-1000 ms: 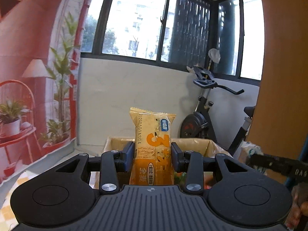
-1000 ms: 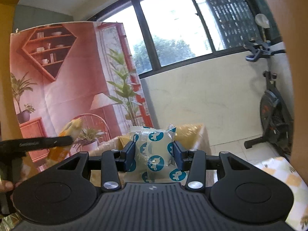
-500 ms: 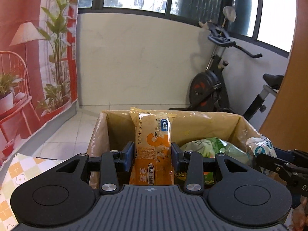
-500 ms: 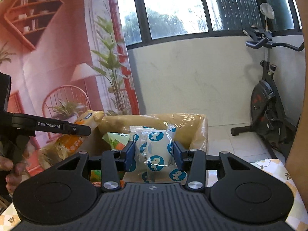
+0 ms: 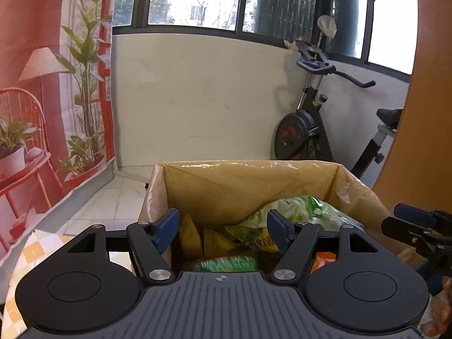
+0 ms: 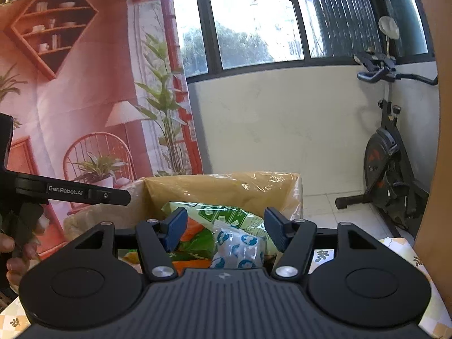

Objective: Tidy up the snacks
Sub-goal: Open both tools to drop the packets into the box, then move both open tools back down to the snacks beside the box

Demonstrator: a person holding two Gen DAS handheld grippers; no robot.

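A cardboard box (image 5: 240, 186) lined with clear plastic stands in front of both grippers and holds several snack packs. My left gripper (image 5: 223, 227) is open and empty above the box's left part, over yellow packs (image 5: 195, 238) and a green bag (image 5: 305, 212). My right gripper (image 6: 224, 230) is open above the box (image 6: 226, 189). The white pack with blue dots (image 6: 240, 250) lies just below its jaws on the green bag (image 6: 212, 212). The right gripper also shows in the left wrist view (image 5: 418, 230), and the left gripper's finger (image 6: 73, 192) in the right wrist view.
An exercise bike (image 5: 308, 130) stands behind the box by the white wall. A red printed backdrop (image 6: 70, 99) hangs on the left. A checked tablecloth (image 5: 31, 251) covers the table under the grippers.
Both grippers came down over the box and opened. The orange snack pack left the left gripper and the blue-dotted pack left the right gripper; both now lie in the box.
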